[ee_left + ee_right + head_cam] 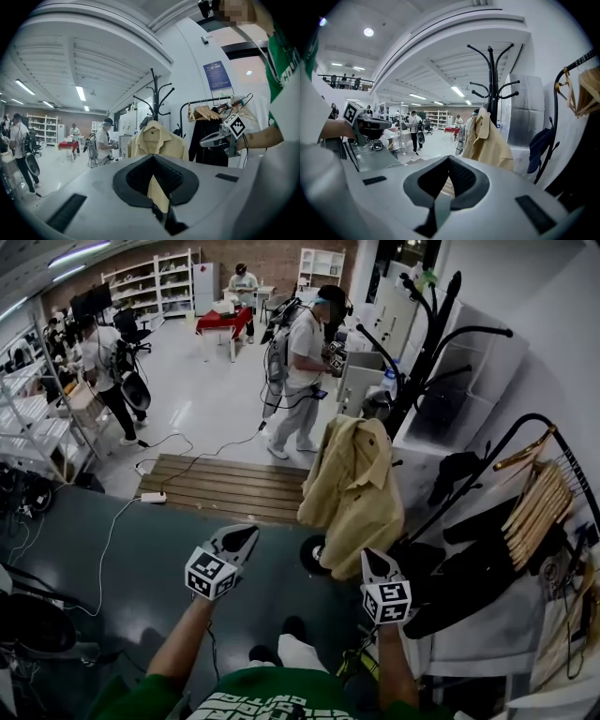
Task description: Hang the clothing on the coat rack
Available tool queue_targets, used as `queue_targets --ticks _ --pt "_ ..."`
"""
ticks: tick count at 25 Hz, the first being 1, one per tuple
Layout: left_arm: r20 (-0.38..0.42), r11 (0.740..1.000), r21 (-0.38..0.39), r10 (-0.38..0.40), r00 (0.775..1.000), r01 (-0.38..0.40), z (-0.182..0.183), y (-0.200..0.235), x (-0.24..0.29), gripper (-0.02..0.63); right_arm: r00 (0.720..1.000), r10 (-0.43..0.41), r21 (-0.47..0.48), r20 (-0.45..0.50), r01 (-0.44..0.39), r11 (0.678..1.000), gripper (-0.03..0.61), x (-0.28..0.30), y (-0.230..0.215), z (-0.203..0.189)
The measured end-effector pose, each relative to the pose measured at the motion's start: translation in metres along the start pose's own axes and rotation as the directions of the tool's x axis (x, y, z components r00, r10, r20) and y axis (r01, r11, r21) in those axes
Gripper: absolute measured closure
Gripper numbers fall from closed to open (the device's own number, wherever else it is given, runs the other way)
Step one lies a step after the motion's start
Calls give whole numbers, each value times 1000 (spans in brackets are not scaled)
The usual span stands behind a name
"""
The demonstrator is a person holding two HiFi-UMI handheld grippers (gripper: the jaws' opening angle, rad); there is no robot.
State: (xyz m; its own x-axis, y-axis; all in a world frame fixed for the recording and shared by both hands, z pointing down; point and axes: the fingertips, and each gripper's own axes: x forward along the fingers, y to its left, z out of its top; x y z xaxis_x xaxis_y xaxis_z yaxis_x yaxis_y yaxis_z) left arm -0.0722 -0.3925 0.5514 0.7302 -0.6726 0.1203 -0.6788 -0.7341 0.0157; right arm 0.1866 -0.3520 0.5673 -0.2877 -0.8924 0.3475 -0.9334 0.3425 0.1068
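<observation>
Jacket on the rack looks soft and light; take the collar. Left gripper and right gripper are pressed together, empty.

Nothing reads clearly: the blue poster on the wall is too small, and the green shirt carries cut-off white lettering.

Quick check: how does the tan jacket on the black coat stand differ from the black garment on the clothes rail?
Colour: the tan collared jacket is light, while the black garment is dark.
Support: the tan jacket hangs from the black branching coat stand. The black garment hangs under the curved black rail, beside spare wooden hangers.
Position: the jacket is nearer the open floor, the black garment nearer the wall.
Both are hanging up.
</observation>
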Motion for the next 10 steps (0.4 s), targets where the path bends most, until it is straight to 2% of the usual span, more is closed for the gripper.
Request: queue_targets --ticks 10 --pt "-11 1000 -12 -16 1000 16 -3 -14 2 611 1000 -3 14 -17 3 1000 571 -10 -3 -10"
